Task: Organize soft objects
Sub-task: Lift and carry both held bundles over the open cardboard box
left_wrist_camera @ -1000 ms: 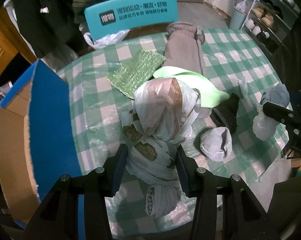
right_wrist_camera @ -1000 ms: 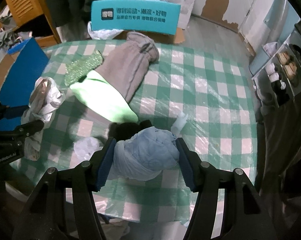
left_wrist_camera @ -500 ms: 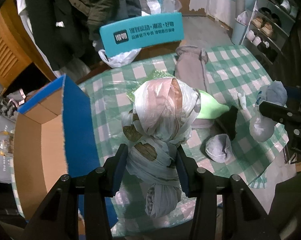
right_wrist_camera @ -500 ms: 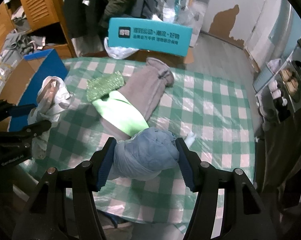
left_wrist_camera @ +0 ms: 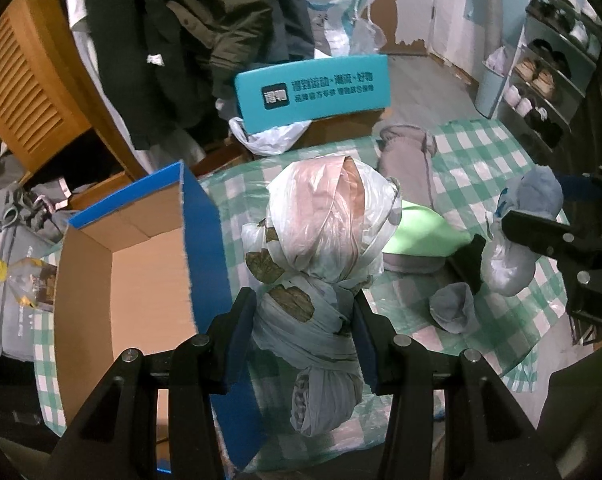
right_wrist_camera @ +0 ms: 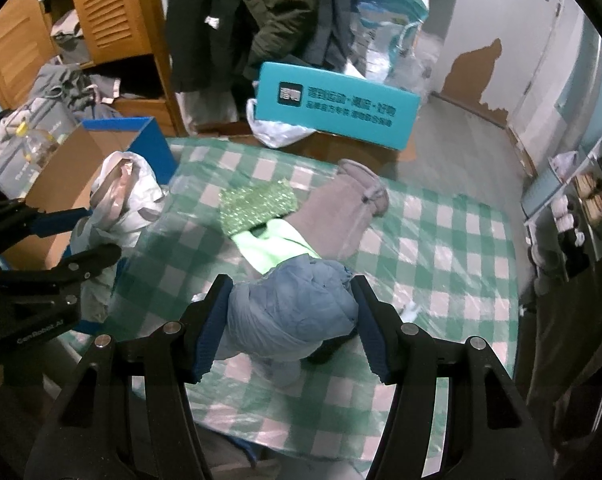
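Left tool [left_wrist_camera: 303, 316]: pads pinching a knotted white plastic bundle [left_wrist_camera: 329, 240], held clear above the counter [left_wrist_camera: 473, 152], beside the open cardboard box [left_wrist_camera: 113, 280] with blue flaps at the counter's left edge. The box interior visible in this view is bare cardboard.

Right tool [right_wrist_camera: 289, 320]: pads pinching a crumpled blue-grey bundle [right_wrist_camera: 293, 312], raised off the checked cloth.

On the counter: a grey garment [right_wrist_camera: 341, 216] lying lengthwise, a bright green cloth [right_wrist_camera: 277, 248] partly over it, a sparkly green piece [right_wrist_camera: 257, 204] touching both. A small grey sock [left_wrist_camera: 453, 312] and a black item [left_wrist_camera: 469, 260] lie near the counter's front edge in the left view.

Beyond the far edge: a teal box [right_wrist_camera: 333, 108] with printed lettering, and dark coats [right_wrist_camera: 269, 8] hanging
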Motion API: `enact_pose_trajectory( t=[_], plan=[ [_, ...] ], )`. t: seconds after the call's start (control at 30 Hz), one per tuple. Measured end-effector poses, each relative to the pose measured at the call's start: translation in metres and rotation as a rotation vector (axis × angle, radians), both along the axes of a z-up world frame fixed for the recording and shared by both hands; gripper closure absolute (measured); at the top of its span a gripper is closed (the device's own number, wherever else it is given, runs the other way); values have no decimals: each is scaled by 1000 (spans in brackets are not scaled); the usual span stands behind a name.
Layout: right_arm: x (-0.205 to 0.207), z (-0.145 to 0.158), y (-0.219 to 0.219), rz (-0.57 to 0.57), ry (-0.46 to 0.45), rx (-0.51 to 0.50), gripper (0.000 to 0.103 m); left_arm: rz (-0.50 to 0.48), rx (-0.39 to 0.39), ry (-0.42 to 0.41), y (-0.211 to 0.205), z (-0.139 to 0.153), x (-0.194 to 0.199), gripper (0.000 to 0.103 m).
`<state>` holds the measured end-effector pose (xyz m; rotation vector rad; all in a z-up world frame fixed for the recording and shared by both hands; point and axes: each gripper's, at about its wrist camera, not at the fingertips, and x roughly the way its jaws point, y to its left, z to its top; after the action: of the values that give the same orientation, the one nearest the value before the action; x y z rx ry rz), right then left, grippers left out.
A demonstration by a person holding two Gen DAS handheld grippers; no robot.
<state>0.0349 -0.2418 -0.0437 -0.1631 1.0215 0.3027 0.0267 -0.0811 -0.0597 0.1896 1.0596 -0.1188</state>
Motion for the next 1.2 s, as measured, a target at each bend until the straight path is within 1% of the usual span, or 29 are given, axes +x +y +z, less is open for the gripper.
enact_pose_trajectory(
  t=[0.43, 0.87, 1.0, 1.2],
  plan=[
    [9, 13, 43, 63, -15, 19, 43, 51, 30, -57, 32, 17, -11, 55],
    [16, 21, 94, 141, -23, 26, 43, 126, 3, -66, 78, 19, -16, 55],
    [19, 22, 113, 166, -19, 30, 43, 154, -22, -60, 95, 19, -17, 55],
    [21, 23, 138, 201, -12, 40, 43, 195, -35, -63, 119, 19, -21, 55]
  ],
)
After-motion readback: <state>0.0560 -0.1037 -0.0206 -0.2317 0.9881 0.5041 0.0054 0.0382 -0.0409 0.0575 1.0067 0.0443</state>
